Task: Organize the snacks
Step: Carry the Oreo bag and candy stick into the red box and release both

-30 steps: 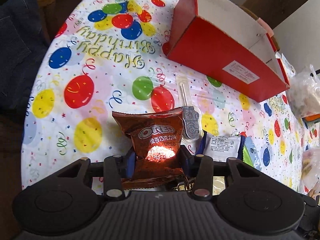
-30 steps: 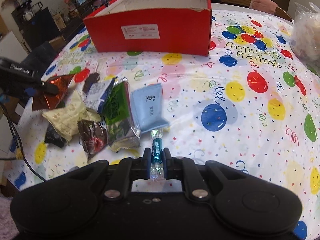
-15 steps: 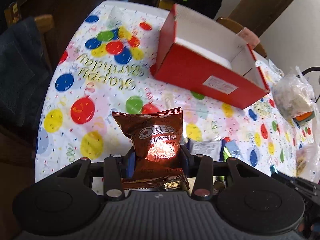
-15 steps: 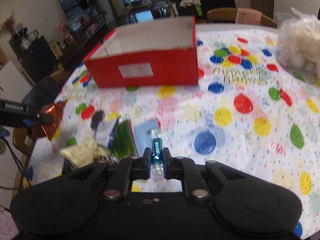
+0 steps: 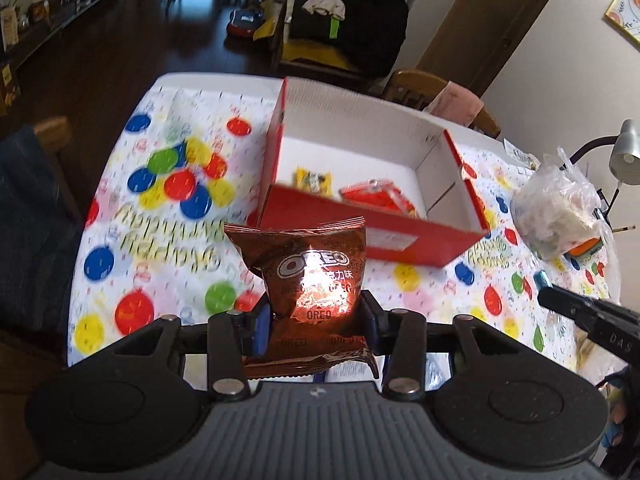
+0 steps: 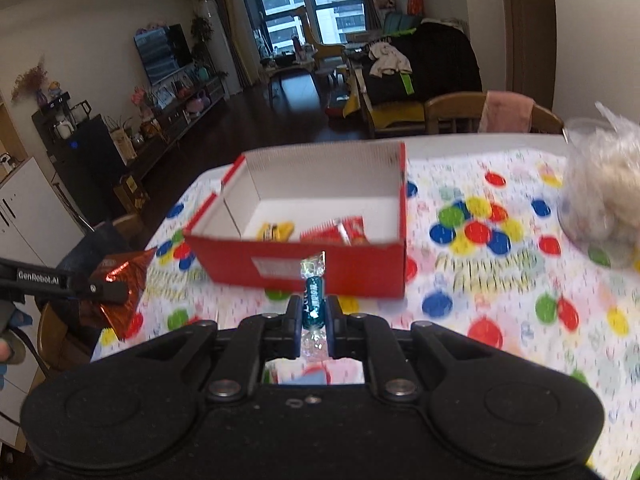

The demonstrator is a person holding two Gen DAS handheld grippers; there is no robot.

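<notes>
My left gripper (image 5: 314, 314) is shut on a brown Oreo packet (image 5: 308, 276), held upright above the table in front of the red box (image 5: 368, 236). My right gripper (image 6: 314, 312) is shut on a small teal wrapped candy (image 6: 313, 300), also lifted before the red box (image 6: 304, 268). Inside the box lie a yellow packet (image 6: 276, 230) and a red packet (image 6: 340, 234). In the right wrist view the left gripper (image 6: 108, 290) with the Oreo packet (image 6: 122, 280) shows at the left. The right gripper (image 5: 560, 300) enters the left wrist view at the right edge.
The table wears a balloon-print birthday cloth (image 5: 168, 216). A clear plastic bag of food (image 5: 560, 208) sits at the right side of the table. Wooden chairs (image 6: 460, 116) stand behind the far edge, and another chair (image 5: 48, 136) stands at the left.
Both grippers have risen with their snacks. The table has dropped away, and the inside of the red box with its two packets has come into sight.
</notes>
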